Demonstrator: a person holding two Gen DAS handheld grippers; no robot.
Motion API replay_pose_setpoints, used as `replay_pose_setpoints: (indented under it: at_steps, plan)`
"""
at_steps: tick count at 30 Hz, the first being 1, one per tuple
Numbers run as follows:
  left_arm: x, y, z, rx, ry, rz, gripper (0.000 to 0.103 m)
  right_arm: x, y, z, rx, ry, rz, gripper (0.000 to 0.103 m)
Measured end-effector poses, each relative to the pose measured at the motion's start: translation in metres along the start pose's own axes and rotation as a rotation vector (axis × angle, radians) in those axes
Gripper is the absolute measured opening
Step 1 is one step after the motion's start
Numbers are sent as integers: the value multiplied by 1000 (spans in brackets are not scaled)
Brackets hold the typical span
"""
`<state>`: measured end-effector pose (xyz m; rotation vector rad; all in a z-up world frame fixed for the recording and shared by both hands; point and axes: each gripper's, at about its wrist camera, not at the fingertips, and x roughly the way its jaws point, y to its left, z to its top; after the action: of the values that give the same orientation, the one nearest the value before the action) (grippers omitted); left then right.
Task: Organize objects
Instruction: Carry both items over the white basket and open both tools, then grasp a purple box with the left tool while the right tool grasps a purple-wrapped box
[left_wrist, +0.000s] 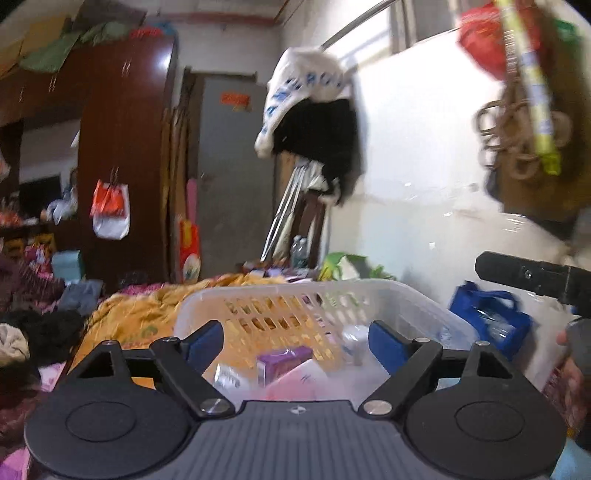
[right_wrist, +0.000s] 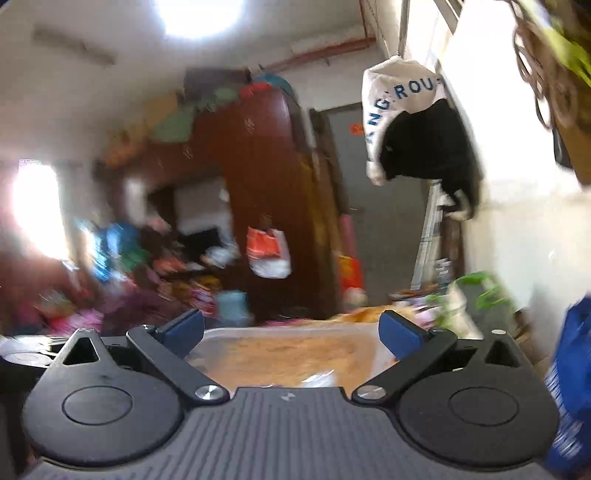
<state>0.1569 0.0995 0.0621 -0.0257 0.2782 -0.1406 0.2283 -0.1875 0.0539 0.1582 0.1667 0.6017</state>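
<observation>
A white plastic basket (left_wrist: 402, 295) stands on the yellow bedspread (left_wrist: 136, 314) right in front of my left gripper (left_wrist: 295, 345). Its jaws are open above the basket with nothing between the blue pads (left_wrist: 388, 343). Inside lie a purple box (left_wrist: 282, 363), a pink packet (left_wrist: 299, 380) and a small white bottle (left_wrist: 352, 341). In the right wrist view the same basket (right_wrist: 258, 334) shows low and blurred. My right gripper (right_wrist: 291, 332) stands wide open over it, holding nothing. Part of the right gripper (left_wrist: 532, 277) also shows at the right edge of the left wrist view.
A blue bag (left_wrist: 491, 317) sits to the right of the basket by the white wall. A dark wooden wardrobe (left_wrist: 122, 155) with a hanging plastic bag (left_wrist: 110, 210) stands behind. Clothes hang from a rail (left_wrist: 317, 118). Piles of clothing (left_wrist: 33, 332) cover the left.
</observation>
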Motion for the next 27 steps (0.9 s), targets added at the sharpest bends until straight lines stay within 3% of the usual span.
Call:
replay_pose_setpoints:
  at_steps: [3, 7, 10, 14, 18, 19, 20, 27]
  plan:
    - [-37, 2, -35, -13, 13, -12, 96, -9, 5, -33, -33, 129, -42, 103]
    - [-61, -1, -84, -58, 55, -32, 96, -2, 5, -67, -11, 259, 16, 102]
    - [-62, -5, -101, -93, 90, -69, 94, 10, 8, -72, -17, 295, 67, 85]
    - [-64, -13, -109, -44, 90, -28, 94, 36, 20, -74, -66, 388, 97, 82]
    - [-61, -12, -114, -36, 110, -10, 94, 39, 29, -77, -80, 371, 106, 81]
    - [-60, -14, -114, -28, 109, 2, 94, 38, 31, -79, -89, 372, 103, 71]
    - [-60, -17, -115, -19, 109, 11, 94, 36, 32, -80, -95, 365, 100, 71]
    - [-61, -35, -121, 11, 94, -3, 93, -14, 29, -75, -94, 166, 17, 71]
